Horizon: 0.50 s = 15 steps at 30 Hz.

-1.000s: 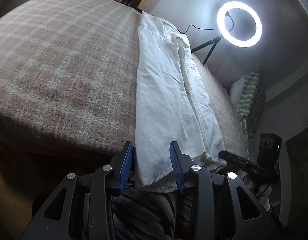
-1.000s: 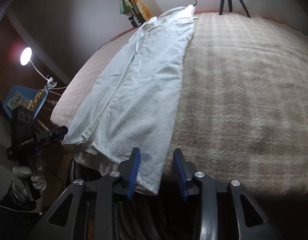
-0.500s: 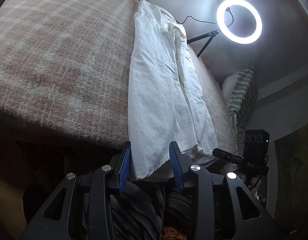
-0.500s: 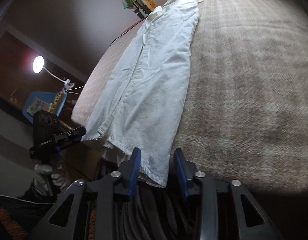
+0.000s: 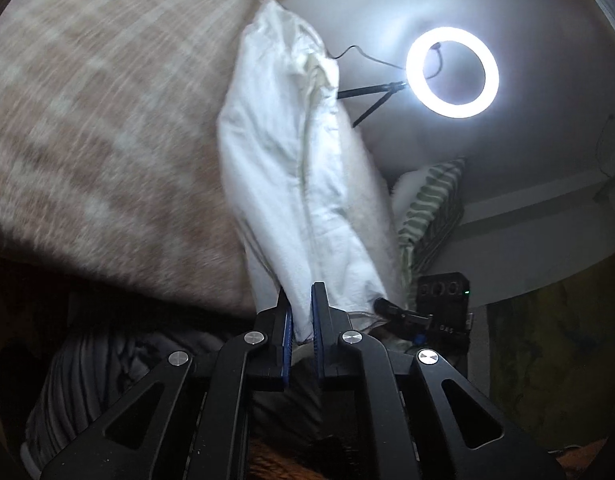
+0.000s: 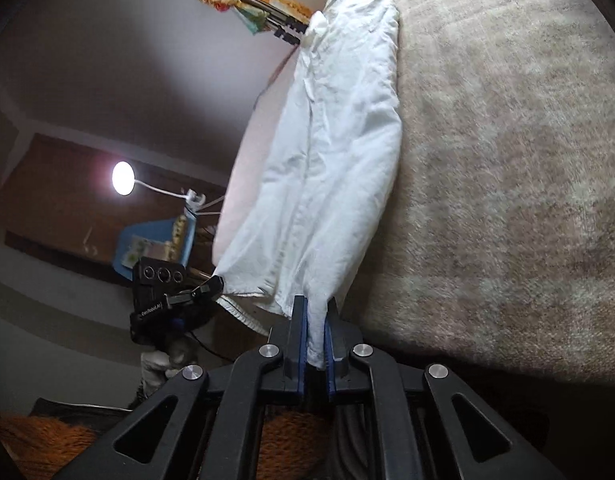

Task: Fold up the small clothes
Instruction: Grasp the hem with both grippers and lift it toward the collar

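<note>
A white garment (image 5: 283, 160), folded into a long strip, lies along the checked beige blanket (image 5: 87, 120) of a bed, its near hem lifted off the edge. My left gripper (image 5: 300, 290) has its jaws closing tight on one corner of that hem, and the blue pads press the cloth. In the right wrist view the same garment (image 6: 339, 140) runs away up the blanket (image 6: 507, 160). My right gripper (image 6: 316, 304) has its jaws closing on the other hem corner, cloth pinched between the pads. Each view shows the other gripper, right (image 5: 383, 303) and left (image 6: 211, 286), at the hem.
A lit ring light (image 5: 452, 34) on a tripod stands beyond the bed's far side, with a striped pillow (image 5: 431, 208) below it. A desk lamp (image 6: 122, 178) and a blue object (image 6: 147, 248) stand on the other side. An orange rug (image 6: 31, 440) lies by the bed.
Both grippers have shut on the near hem corners, which lay between open jaws before. The hem has risen off the bed edge and the strip has bunched narrower.
</note>
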Tool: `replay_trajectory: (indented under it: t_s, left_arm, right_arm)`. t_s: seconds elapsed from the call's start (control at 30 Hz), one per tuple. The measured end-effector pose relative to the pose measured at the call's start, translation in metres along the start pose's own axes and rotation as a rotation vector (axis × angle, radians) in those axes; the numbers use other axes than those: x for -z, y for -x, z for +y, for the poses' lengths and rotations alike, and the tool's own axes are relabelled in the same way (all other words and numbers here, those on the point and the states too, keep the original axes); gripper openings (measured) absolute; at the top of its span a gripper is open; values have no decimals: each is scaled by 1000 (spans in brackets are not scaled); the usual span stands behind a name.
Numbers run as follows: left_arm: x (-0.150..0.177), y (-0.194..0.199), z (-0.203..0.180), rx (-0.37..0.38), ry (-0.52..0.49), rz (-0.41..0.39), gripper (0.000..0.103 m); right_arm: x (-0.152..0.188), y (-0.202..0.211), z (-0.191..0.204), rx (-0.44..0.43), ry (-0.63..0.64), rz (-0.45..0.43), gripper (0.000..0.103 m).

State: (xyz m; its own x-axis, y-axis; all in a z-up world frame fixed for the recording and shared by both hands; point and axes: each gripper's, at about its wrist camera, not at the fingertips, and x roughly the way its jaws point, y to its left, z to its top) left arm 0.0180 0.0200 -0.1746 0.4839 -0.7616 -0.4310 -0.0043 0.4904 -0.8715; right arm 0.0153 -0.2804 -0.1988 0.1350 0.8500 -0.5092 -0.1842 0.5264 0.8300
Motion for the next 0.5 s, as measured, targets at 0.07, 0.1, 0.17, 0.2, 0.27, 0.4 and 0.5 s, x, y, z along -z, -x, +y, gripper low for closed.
replay_trajectory:
  t_s: [0.07,0.1,0.17,0.2,0.27,0.4,0.5]
  left_arm:
    - [-9,2,-12,28,-20,-12,7]
    - [-14,2,-18,38,-33,-15,7]
    - [-25,3,-25,46,-64,-26,7]
    - [-30,1,-29,52,-75,-32,7]
    - [-44,-2,-35,63,-91,-46,7]
    - [-71,-7,-45,60,-143,-80,7]
    - [-94,-14,-47,48,-160,-109,7]
  right_arm:
    - [-6,4,6,-26,-1,-20,5]
    - [-10,6,9,-36,0,-30,5]
    - [-21,10,18,-53,13,-52,5]
    - [-27,10,24,-50,28,-63,5]
    - [-39,12,33,-50,51,-79,5]
    - [-66,9,44,-23,81,-114,5]
    - [-88,8,44,-1,75,-144,5]
